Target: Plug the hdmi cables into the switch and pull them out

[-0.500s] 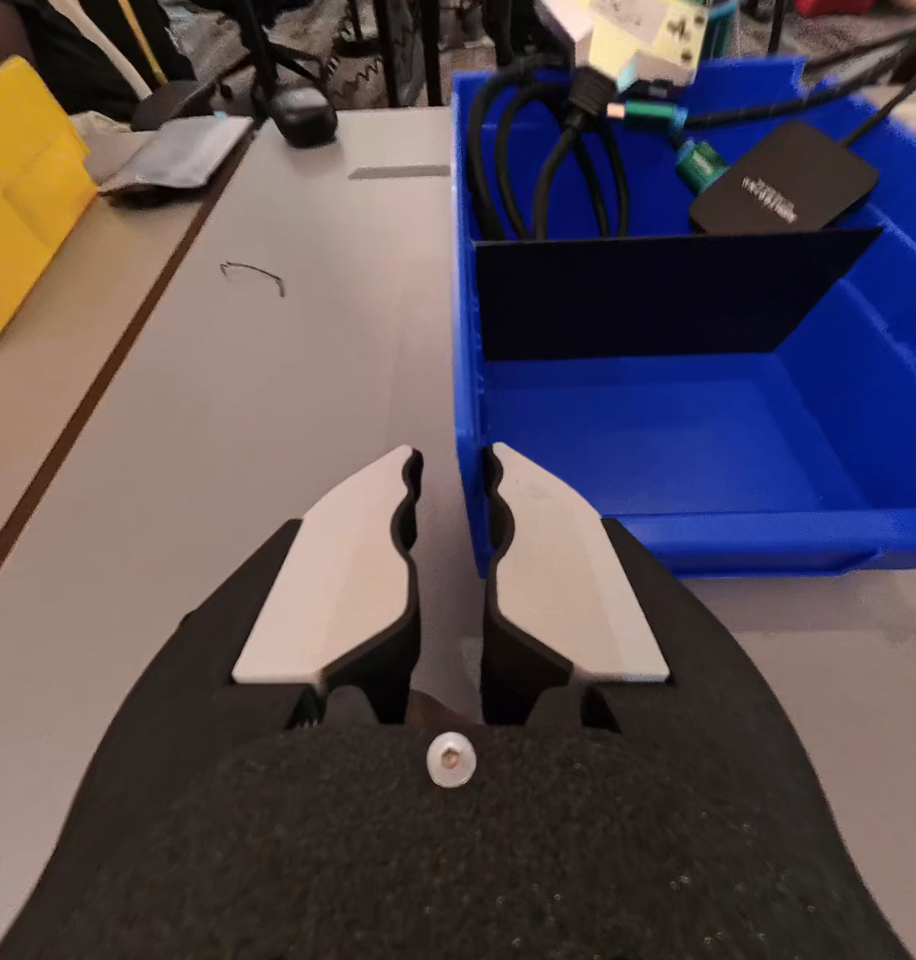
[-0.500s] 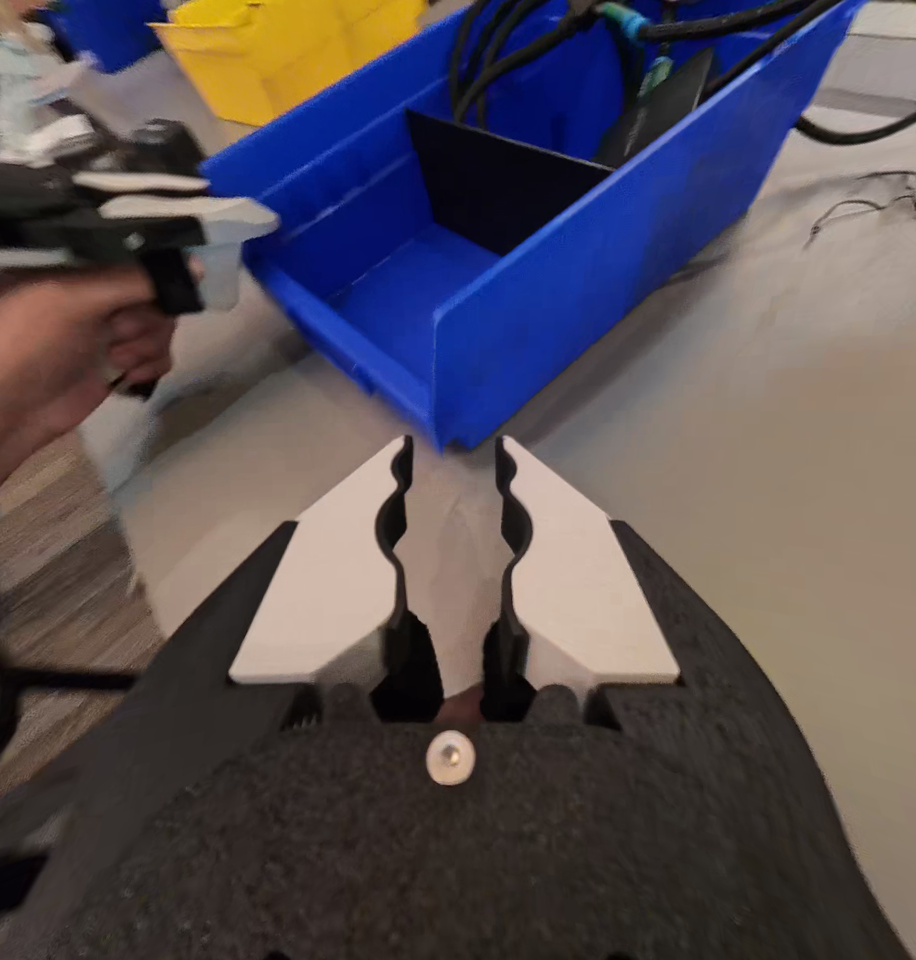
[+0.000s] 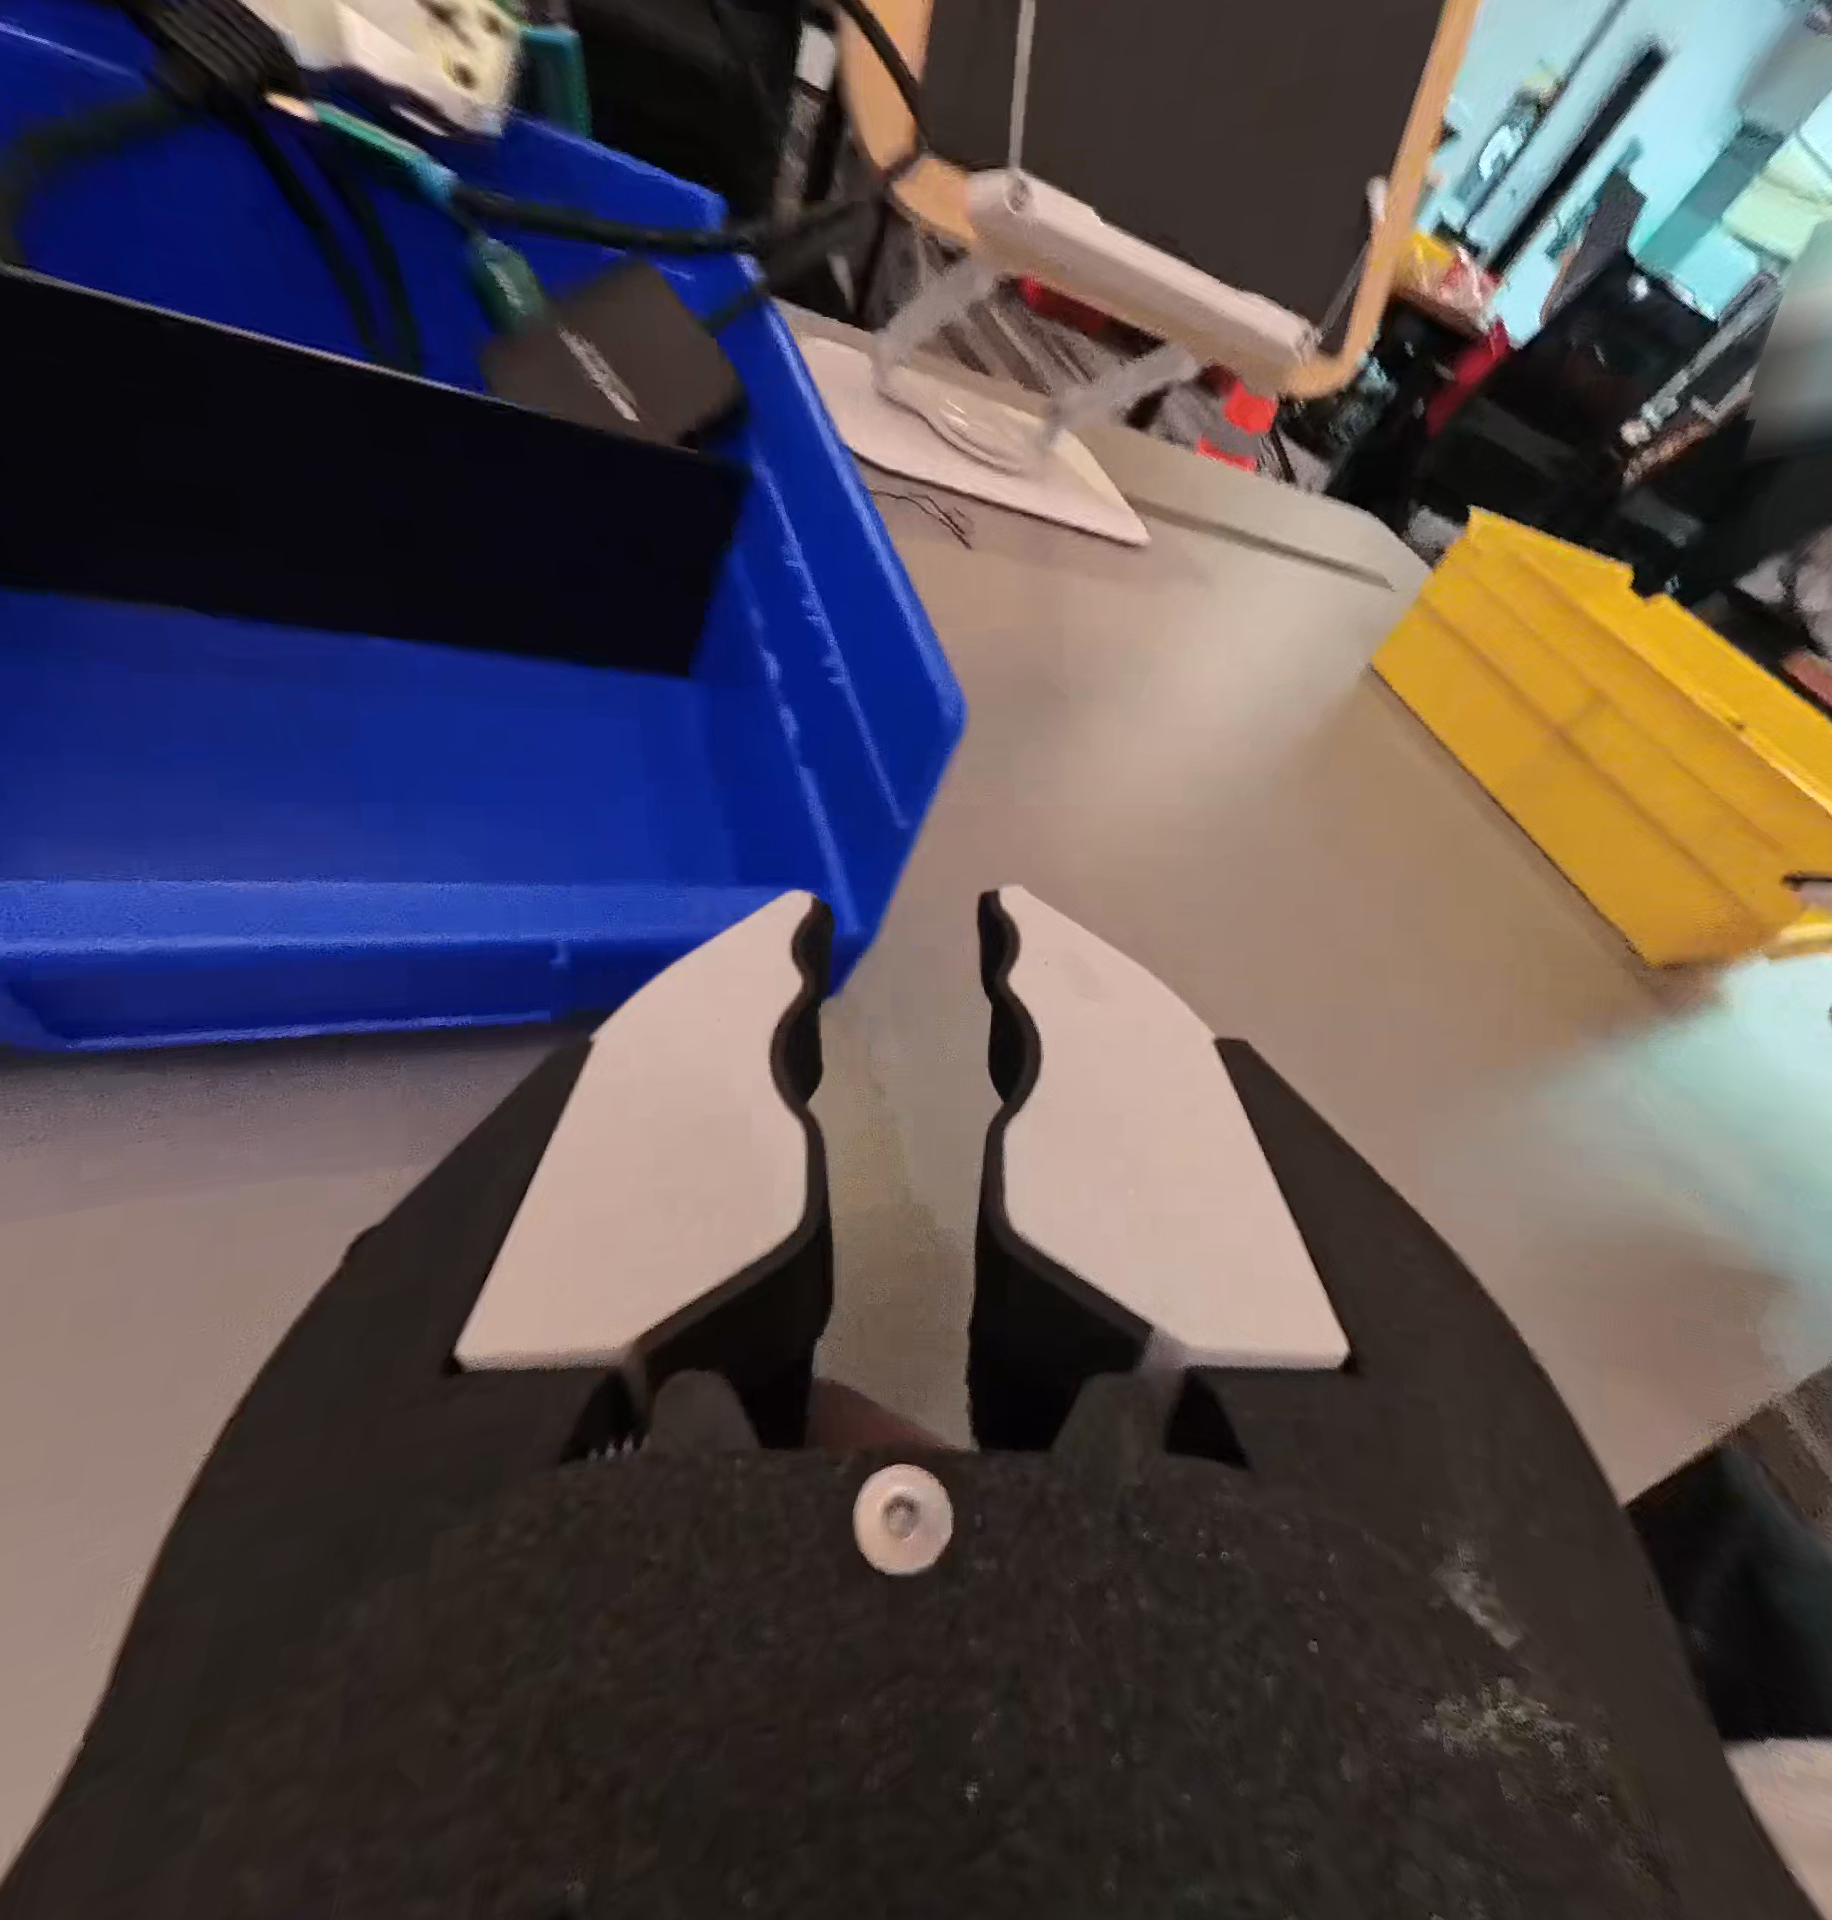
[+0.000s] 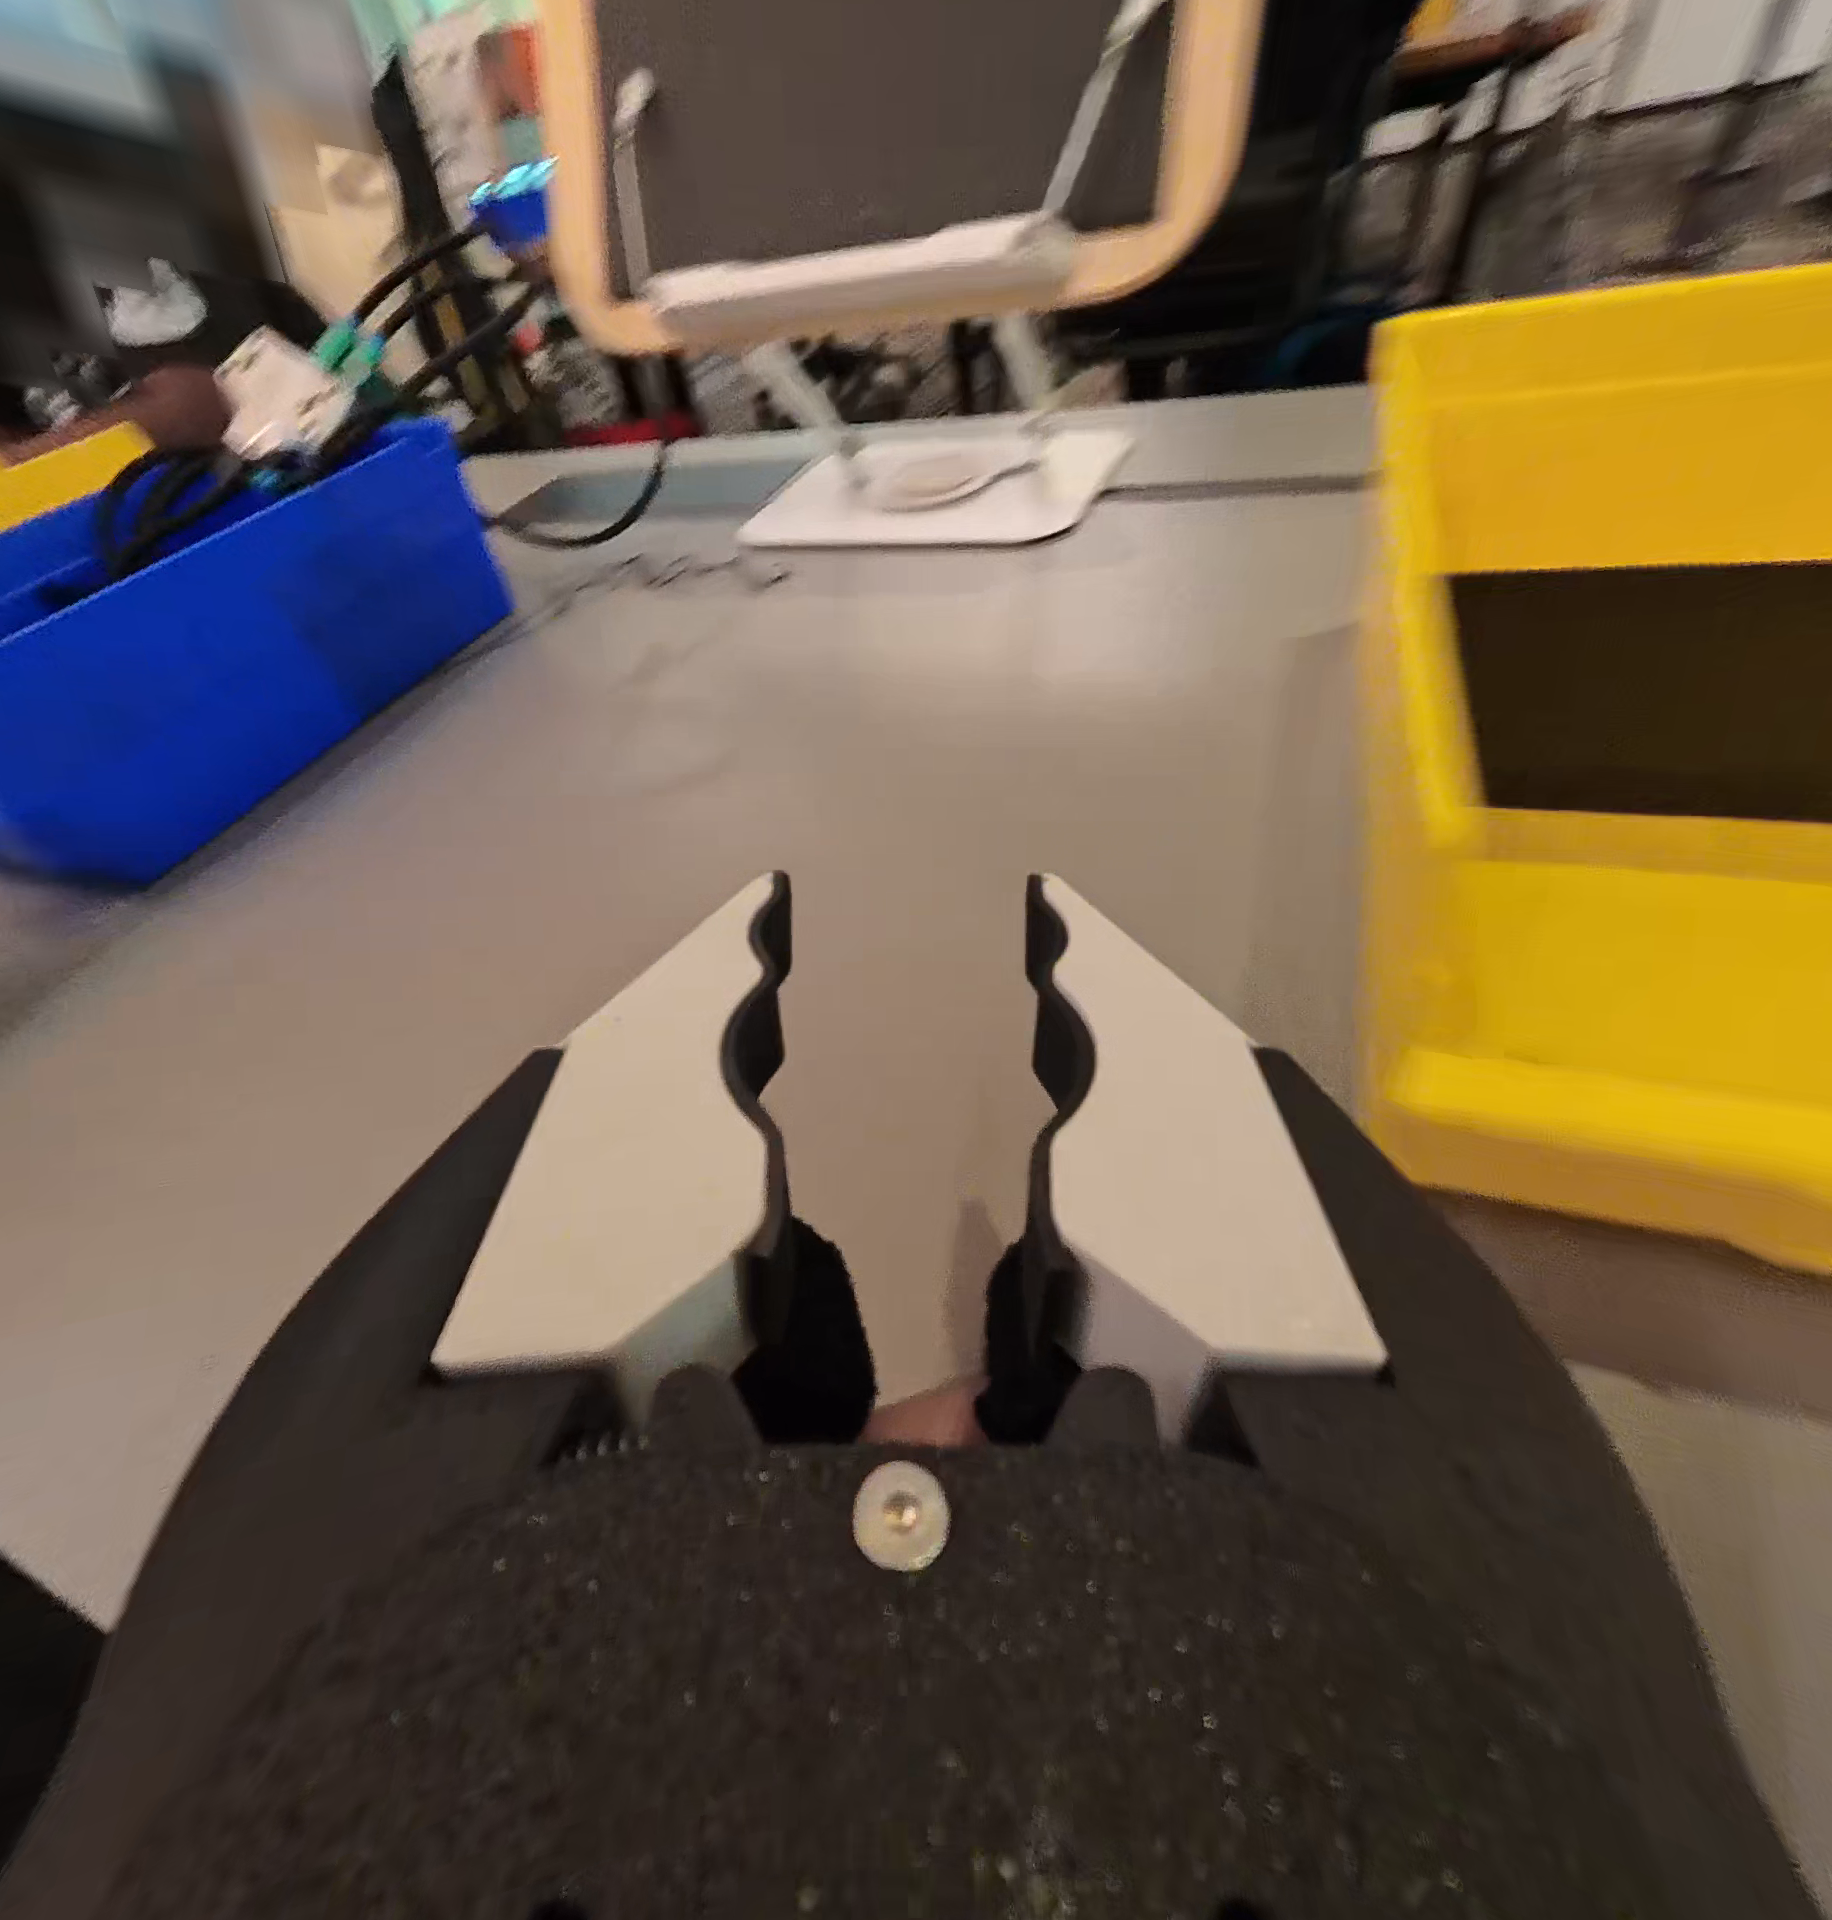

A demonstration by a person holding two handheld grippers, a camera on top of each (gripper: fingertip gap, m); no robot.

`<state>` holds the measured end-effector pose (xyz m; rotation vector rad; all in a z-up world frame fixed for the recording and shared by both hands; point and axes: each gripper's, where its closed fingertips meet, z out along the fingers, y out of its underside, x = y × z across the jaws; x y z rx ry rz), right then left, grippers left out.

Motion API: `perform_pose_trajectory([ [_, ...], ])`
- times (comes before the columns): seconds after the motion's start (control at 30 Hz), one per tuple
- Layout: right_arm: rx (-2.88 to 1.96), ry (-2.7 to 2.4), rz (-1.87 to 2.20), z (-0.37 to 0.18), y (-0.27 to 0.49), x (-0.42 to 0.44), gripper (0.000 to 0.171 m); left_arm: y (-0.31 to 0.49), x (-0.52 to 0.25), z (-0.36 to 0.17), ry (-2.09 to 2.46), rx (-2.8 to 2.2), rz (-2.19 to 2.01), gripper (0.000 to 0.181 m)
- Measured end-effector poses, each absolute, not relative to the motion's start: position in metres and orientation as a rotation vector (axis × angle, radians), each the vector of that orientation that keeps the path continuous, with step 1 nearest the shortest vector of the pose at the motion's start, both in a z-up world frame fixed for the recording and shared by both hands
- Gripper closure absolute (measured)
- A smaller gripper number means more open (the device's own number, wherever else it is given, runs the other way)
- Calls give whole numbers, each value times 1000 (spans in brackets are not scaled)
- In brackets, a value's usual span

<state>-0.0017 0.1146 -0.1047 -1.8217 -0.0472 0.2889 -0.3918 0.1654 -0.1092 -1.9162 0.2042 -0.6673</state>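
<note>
Both views swung rightward off the blue bin (image 3: 392, 790); left claw (image 3: 899, 914) and right claw (image 4: 907, 894) parted, empty.

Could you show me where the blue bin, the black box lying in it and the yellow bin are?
Blue bin (image 3: 850, 665): left wrist view, on its right side wall.
Black box (image 3: 621, 358): left wrist view, on its flat top face.
Yellow bin (image 4: 1639, 956): right wrist view, on its low front wall.

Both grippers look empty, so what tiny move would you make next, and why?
Probably swing the left gripper back toward the blue bin: the HDMI cables and the black switch lie in its far compartment, and both grippers are open, holding nothing.
</note>
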Motion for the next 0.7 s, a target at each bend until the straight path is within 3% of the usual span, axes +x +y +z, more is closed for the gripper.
perform_pose_trajectory([
  [0.27, -1623, 172, 245, -73, 98, 74, 127, 180, -405, -109, 424, -1872, -408, 151],
  [0.7, -1677, 40, 151, -81, 112, 42, 128, 166, -399, -118, 443, -1927, -561, 149],
])
